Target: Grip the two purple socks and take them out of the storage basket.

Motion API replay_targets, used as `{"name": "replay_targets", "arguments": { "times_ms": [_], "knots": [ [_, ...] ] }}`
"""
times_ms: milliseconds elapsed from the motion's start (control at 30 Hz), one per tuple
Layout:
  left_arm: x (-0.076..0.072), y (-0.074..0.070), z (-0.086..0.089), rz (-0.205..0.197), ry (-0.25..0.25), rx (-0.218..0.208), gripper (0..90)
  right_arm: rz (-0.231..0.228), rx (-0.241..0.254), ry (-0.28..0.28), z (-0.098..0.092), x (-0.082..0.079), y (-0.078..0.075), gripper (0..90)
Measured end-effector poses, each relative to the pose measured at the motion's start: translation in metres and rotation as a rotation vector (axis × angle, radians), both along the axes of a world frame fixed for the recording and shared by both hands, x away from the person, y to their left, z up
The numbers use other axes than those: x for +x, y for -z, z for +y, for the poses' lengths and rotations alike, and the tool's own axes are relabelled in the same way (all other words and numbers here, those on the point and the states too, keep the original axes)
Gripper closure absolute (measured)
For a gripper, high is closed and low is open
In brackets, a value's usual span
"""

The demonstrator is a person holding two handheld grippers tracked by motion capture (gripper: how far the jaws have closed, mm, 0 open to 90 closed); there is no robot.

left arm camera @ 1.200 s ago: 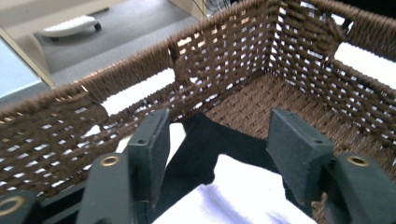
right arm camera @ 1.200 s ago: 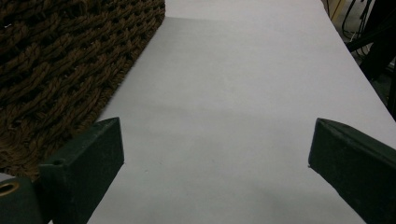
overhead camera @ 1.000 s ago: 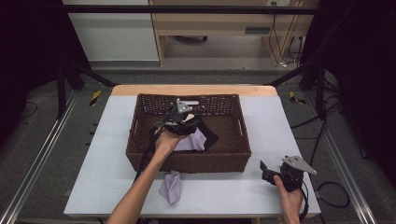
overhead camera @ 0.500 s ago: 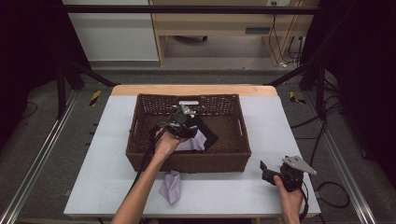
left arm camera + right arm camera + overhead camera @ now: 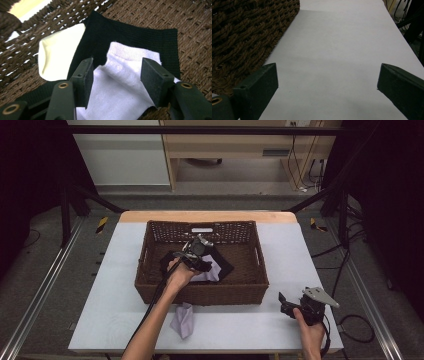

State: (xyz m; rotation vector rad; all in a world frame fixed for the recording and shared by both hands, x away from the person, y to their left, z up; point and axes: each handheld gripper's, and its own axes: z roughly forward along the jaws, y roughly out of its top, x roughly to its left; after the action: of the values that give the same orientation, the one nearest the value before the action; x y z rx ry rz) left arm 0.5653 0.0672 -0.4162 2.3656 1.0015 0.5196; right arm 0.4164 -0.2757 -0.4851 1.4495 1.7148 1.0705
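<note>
A: Where is the left gripper [image 5: 196, 254] working now?

B: It is hanging inside the brown wicker basket [image 5: 252, 285], and the left hand [image 5: 179, 274] is holding it just above the near wall. Its jaws are standing spread, and a white sock [image 5: 120, 87] is lying between them, on top of a black sock [image 5: 130, 35]. I cannot tell if the pads are touching the fabric.

A: Is something else lying in the basket?

B: Yes, a cream-coloured sock [image 5: 61, 51] is lying beside the black one, near a basket wall. The woven walls are closing in around the cloths on all sides.

A: And outside the basket?

B: A pale lilac cloth [image 5: 183, 319] is lying on the white table [image 5: 240, 320], just in front of the basket's near wall, close to the person's left forearm.

A: What is the right gripper [image 5: 286, 303] doing?

B: The right hand [image 5: 310, 330] is holding it low over the table, in front of the basket's near right corner. Its jaws are standing wide apart with nothing between them, only bare table, and the basket wall is rising just beside one jaw.
</note>
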Motion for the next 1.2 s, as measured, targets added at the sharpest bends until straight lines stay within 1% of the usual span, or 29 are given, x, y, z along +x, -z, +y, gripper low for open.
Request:
{"name": "replay_targets", "arguments": {
  "times_ms": [33,67,133,167,200,233,267,300,333,367,433,467,533,567,667,733,767,833,867,900,933,967,1033,1067,1100,1133,1167,1200],
  "knots": [
    [0.000,0.001,-0.001,0.009,0.004,0.006,44.6,0.000,0.000,0.000,0.000,0.000,0.000,3.8],
    [0.000,0.001,-0.001,0.009,0.004,0.006,45.7,0.000,0.000,0.000,0.000,0.000,0.000,3.8],
    [0.001,0.003,-0.003,0.039,0.004,0.025,48.4,0.000,0.001,0.000,0.000,0.000,0.000,3.8],
    [0.001,0.003,-0.003,0.039,0.004,0.025,49.5,0.000,0.001,0.000,0.000,0.000,0.000,3.8],
    [0.002,0.005,-0.004,0.062,0.002,0.042,50.5,0.001,0.000,0.000,0.000,0.000,0.000,3.8],
    [0.002,0.005,-0.004,0.062,0.002,0.042,51.8,0.001,0.001,0.000,0.000,0.000,0.000,3.8],
    [0.003,0.006,-0.005,0.070,0.000,0.051,51.8,0.001,0.001,0.000,0.000,0.000,0.000,3.8],
    [0.003,0.006,-0.006,0.077,0.000,0.055,53.8,0.001,0.002,0.000,0.000,0.000,0.000,3.8],
    [0.003,0.006,-0.006,0.089,-0.001,0.053,59.2,0.000,0.002,0.000,0.000,0.000,0.000,3.8],
    [0.003,0.006,-0.006,0.089,-0.001,0.053,61.8,0.000,0.002,0.000,0.000,0.000,0.000,3.8],
    [0.002,0.006,-0.006,0.090,0.003,0.054,69.7,0.000,0.002,0.000,0.000,0.000,0.000,3.8],
    [0.002,0.005,-0.006,0.094,0.005,0.049,69.7,0.000,0.002,0.000,0.000,0.000,0.000,3.8],
    [0.002,0.004,-0.005,0.100,0.004,0.039,79.9,0.001,0.003,0.001,0.000,0.000,0.000,3.8],
    [0.002,0.003,-0.005,0.099,0.001,0.033,81.3,0.000,0.002,0.002,0.000,0.000,0.000,3.8],
    [0.001,-0.001,-0.001,0.085,-0.007,-0.006,85.0,-0.001,0.004,0.001,-0.001,0.000,0.000,3.8],
    [-0.001,-0.004,0.001,0.060,-0.010,-0.032,85.5,-0.004,0.004,0.002,-0.001,0.000,0.000,3.8],
    [-0.001,-0.004,0.001,0.060,-0.010,-0.032,85.5,-0.004,0.004,0.002,-0.001,0.000,0.000,3.8],
    [-0.004,-0.007,0.003,0.027,0.000,-0.066,85.6,-0.003,0.006,0.001,-0.001,0.000,0.000,3.8],
    [-0.006,-0.011,0.006,-0.010,0.002,-0.103,85.7,-0.004,0.006,0.001,-0.001,0.000,0.000,3.8],
    [-0.006,-0.011,0.006,-0.010,0.002,-0.103,85.7,-0.004,0.006,0.001,-0.001,0.000,0.000,3.8],
    [-0.007,-0.012,0.008,-0.023,0.003,-0.122,85.7,-0.004,0.007,0.001,-0.001,0.000,0.000,3.8],
    [-0.009,-0.015,0.011,-0.044,0.000,-0.142,85.8,-0.005,0.007,0.001,-0.001,-0.001,0.000,3.8],
    [-0.011,-0.017,0.015,-0.072,-0.013,-0.172,85.9,-0.004,0.006,0.001,-0.001,0.000,0.000,3.8],
    [-0.012,-0.019,0.017,-0.101,-0.022,-0.202,86.0,-0.002,0.008,0.000,-0.001,0.000,0.000,3.8],
    [-0.013,-0.021,0.019,-0.116,-0.025,-0.217,86.0,-0.002,0.008,0.000,-0.001,0.000,0.000,3.8],
    [-0.014,-0.022,0.020,-0.131,-0.027,-0.229,86.0,-0.004,0.008,0.001,-0.001,0.000,0.000,3.8],
    [-0.014,-0.022,0.020,-0.131,-0.027,-0.229,86.0,-0.004,0.008,0.001,-0.001,0.000,0.000,3.8],
    [-0.016,-0.024,0.023,-0.164,-0.035,-0.256,86.0,-0.004,0.005,0.000,-0.001,0.000,0.000,3.8]
  ]
}}
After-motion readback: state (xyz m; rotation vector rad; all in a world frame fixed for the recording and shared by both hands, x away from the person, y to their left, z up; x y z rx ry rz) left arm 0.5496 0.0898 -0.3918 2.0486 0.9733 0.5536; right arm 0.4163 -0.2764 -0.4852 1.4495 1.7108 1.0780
